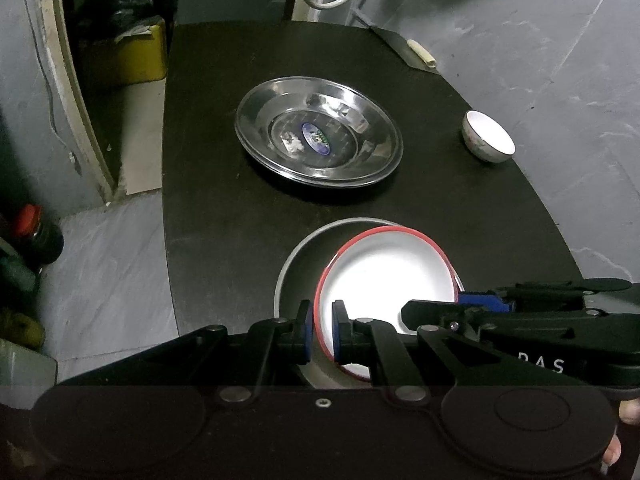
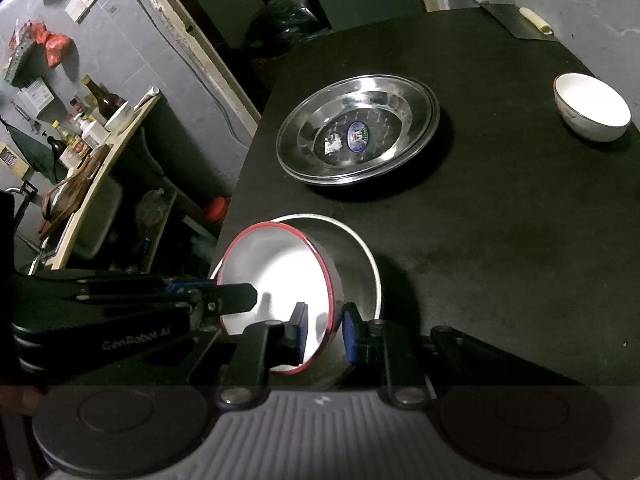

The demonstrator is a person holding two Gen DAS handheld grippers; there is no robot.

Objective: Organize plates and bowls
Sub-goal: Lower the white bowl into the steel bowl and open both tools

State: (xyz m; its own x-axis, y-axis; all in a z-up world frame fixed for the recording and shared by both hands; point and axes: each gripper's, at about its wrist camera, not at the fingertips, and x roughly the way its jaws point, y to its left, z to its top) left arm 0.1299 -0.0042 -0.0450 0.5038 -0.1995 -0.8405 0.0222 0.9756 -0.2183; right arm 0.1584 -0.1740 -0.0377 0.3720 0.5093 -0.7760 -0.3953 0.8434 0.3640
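Observation:
A white bowl with a red rim (image 1: 388, 276) (image 2: 280, 272) rests tilted inside a larger grey bowl (image 1: 296, 256) (image 2: 362, 264) at the near edge of the black table (image 1: 240, 220). My left gripper (image 1: 322, 332) is shut on the red rim's near left side. My right gripper (image 2: 326, 334) is shut on the rim's near right side, with one pad inside the bowl and one outside. Each gripper shows in the other's view, pinching the rim from the side. Stacked steel plates (image 1: 260, 120) (image 2: 304, 128) lie mid-table. A small white bowl (image 1: 488, 136) (image 2: 592, 106) stands far right.
A cleaver with a cream handle (image 1: 420, 53) (image 2: 534, 20) lies at the table's far right corner. Bottles (image 1: 36, 236) stand on the floor to the left. A cluttered shelf (image 2: 92, 128) runs along the left wall. A yellow box (image 1: 132, 56) sits beyond the table's left edge.

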